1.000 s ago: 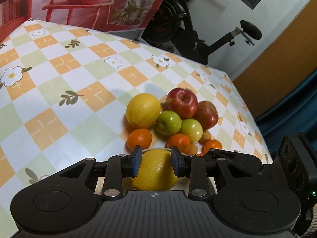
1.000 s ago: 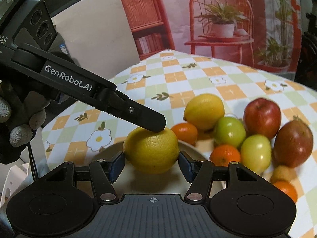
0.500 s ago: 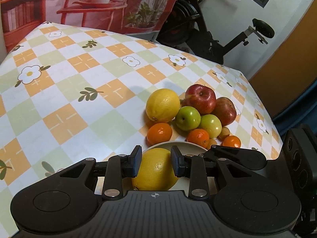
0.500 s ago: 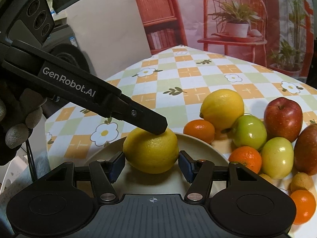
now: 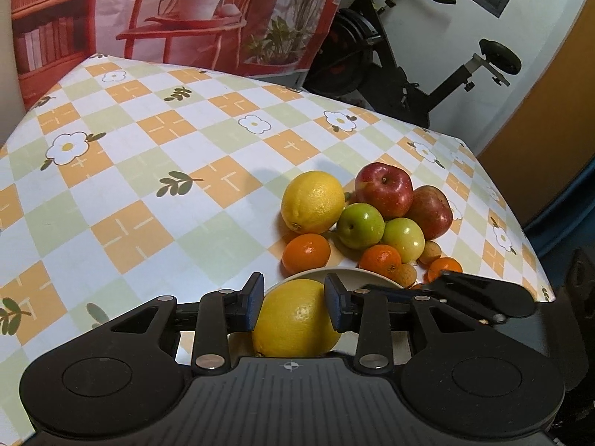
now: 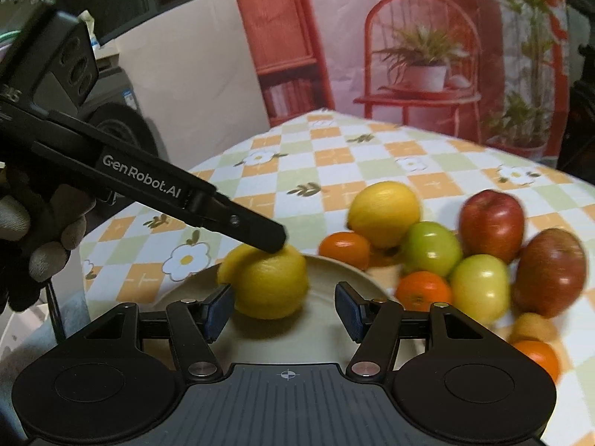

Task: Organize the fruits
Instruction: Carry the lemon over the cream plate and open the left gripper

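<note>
A yellow lemon lies on a cream plate at the table's near edge. My left gripper straddles it and its jaws are opening, so the pads are easing off the peel. In the right wrist view that lemon rests on the plate, with one left finger's tip on its top. My right gripper hangs open over the plate, the lemon just beyond its left pad. Behind the plate is a heap: a second lemon, two red apples, two green apples and three tangerines.
Two small brown fruits lie among the tangerines. The checked tablecloth stretches bare to the left and back. An exercise bike stands past the far edge. A gloved hand holds the left gripper at the left.
The left gripper's pads have drawn slightly apart around the lemon and its view has tipped up. In the right view the lemon has slid from the middle of the fingers toward the left pad.
</note>
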Tool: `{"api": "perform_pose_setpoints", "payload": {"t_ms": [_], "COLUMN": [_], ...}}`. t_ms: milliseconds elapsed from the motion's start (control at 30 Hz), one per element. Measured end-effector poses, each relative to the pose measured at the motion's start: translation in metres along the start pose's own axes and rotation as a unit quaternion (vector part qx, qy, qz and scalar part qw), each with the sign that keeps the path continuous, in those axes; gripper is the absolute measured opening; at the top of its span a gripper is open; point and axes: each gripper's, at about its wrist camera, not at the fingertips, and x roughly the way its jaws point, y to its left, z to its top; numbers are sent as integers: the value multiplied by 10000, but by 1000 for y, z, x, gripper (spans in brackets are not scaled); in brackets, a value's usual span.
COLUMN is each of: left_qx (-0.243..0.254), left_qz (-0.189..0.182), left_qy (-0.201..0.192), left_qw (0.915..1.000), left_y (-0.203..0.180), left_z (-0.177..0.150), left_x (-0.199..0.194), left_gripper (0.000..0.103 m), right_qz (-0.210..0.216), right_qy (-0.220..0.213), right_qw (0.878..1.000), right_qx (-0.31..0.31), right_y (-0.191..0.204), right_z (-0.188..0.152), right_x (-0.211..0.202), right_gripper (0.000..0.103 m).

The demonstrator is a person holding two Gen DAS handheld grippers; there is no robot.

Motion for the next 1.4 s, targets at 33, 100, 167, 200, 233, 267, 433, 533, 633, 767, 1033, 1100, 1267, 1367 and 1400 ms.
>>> {"api": "perform_pose_setpoints", "payload": {"t_ms": [33, 100, 167, 200, 233, 267, 433, 533, 633, 767, 1033, 1100, 1267, 1367, 1400], "left_qx": [-2, -3, -34, -69, -111, -156, -319, -424, -433, -408, -397, -397, -387, -388, -392], "left_qz": [31, 75, 107, 124, 138, 154, 183, 181, 236, 312, 485, 484, 512, 536, 541], "left_qy": [-18, -65, -107, -129, -149, -169, -265, -303, -332, -346, -384, -406, -449, -482, -489], "left_qw": [10000, 10000, 9999, 9998, 9997, 9996, 9990, 9985, 9982, 9981, 9973, 9972, 9969, 9966, 9966], "left_y": [0, -1, -2, -3, -3, -3, -5, -4, -5, -7, -11, -12, -15, -17, -18], "left_z": [-1, -3, -4, -5, -6, -6, -10, -11, -12, -12, -11, -10, -7, -4, -3], "left_x": [-1, -2, -2, -3, -3, -3, -3, -3, -4, -4, -8, -8, -8, -7, -6], "left_gripper": [42, 42, 42, 42, 42, 42, 42, 42, 42, 42, 41, 41, 41, 41, 41], "right_qz": [-54, -171, -301, -374, -461, -561, -971, -1181, -1360, -1542, -1526, -1491, -1437, -1408, -1399], "right_qy": [-67, -208, -386, -471, -553, -649, -945, -1000, -1038, -1044, -1009, -967, -911, -862, -834], "right_qw": [10000, 9996, 9988, 9982, 9974, 9963, 9906, 9874, 9844, 9812, 9804, 9814, 9824, 9832, 9835], "right_qx": [-14, 5, 18, 26, 25, 20, 185, 332, 405, 510, 733, 722, 765, 783, 792], "right_y": [-3, -9, -15, -19, -22, -26, -49, -63, -75, -90, -103, -103, -105, -105, -105], "right_z": [-3, -9, -16, -19, -22, -25, -37, -45, -51, -57, -65, -65, -65, -65, -65], "right_x": [-6, -18, -31, -38, -44, -51, -72, -78, -81, -80, -74, -72, -70, -68, -67], "right_gripper": [56, 56, 56, 56, 56, 56, 56, 56, 56, 56, 52, 50, 47, 47, 46]}}
